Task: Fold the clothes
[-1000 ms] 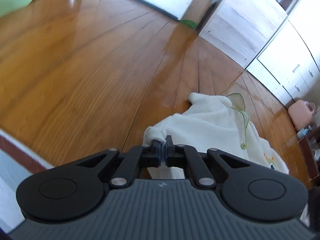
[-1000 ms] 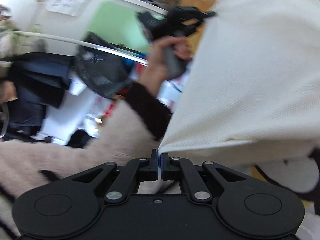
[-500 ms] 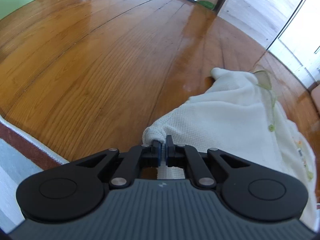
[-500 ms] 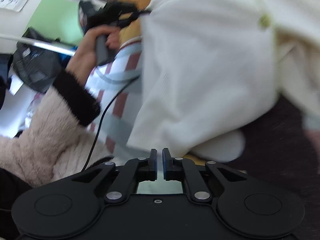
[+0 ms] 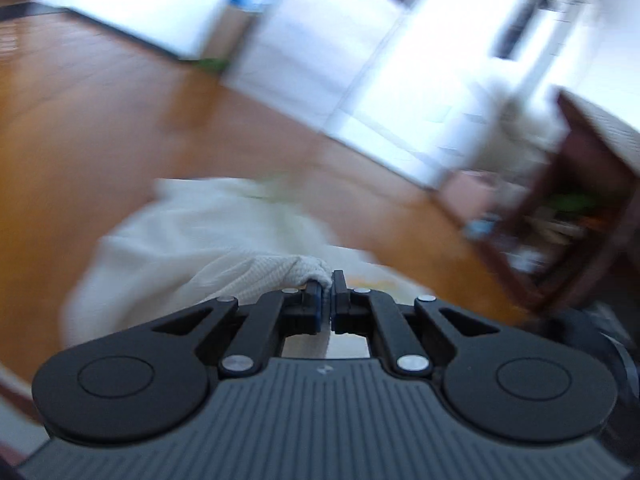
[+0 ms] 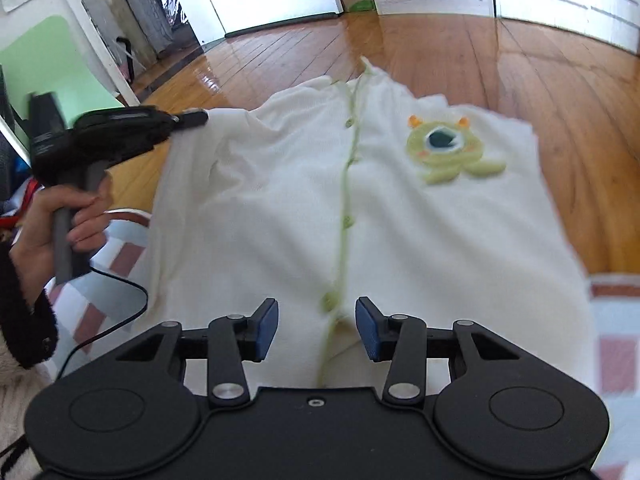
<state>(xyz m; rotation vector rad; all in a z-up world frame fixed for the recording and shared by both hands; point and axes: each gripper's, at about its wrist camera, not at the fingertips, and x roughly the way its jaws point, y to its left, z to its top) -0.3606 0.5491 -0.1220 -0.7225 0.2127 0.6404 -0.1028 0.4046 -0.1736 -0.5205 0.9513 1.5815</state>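
Left gripper (image 5: 331, 287) pinches white garment (image 6: 360, 208); right gripper (image 6: 317, 322) opening, its view alone showing the buttons.

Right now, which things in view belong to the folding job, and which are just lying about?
Belongs to the job:
- white garment with green buttons and a monster patch
- left claw, shut on a garment corner
- right claw, opening, nothing pinched

Lying about:
- checked mat
- green chair
- dark wooden shelf

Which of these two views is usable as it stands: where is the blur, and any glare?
Left wrist: heavy motion smear over floor and furniture; only the left tongs and pinched white garment read sharp. Right wrist: mostly crisp, slight blur on the monster patch, window glare on the floorboards.
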